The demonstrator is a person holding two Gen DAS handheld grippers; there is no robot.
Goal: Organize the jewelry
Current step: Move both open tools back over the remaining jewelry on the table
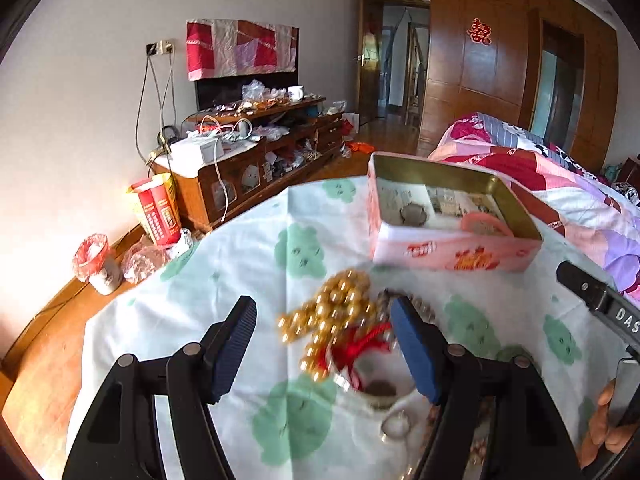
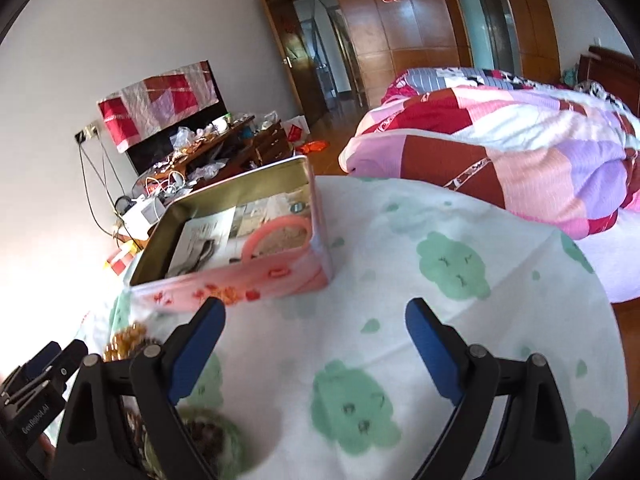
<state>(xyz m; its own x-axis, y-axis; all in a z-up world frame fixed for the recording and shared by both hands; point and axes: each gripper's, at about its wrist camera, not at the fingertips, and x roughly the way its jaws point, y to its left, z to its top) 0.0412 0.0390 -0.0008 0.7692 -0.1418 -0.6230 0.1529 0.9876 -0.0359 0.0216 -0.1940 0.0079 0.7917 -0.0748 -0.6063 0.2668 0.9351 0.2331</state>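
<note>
Cloth (image 1: 224, 240), white with green blots, is spread over the table. Beads (image 1: 336, 312), gold and tangled with red cord (image 1: 364, 346), are seen in a heap at centre, between the fingers of the left gripper (image 1: 324, 344), which is spread wide and empty. Tin (image 1: 448, 248), pink and lidless, is set at 1 o'clock. Right gripper (image 2: 316, 344) is likewise wide over bare cloth. Cabinet (image 1: 240, 176) stands at 10 o'clock, quilt (image 2: 500, 148) at 2 o'clock.

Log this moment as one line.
left claw: open over gold bead strand | right claw: open, empty | pink tin: open
</note>
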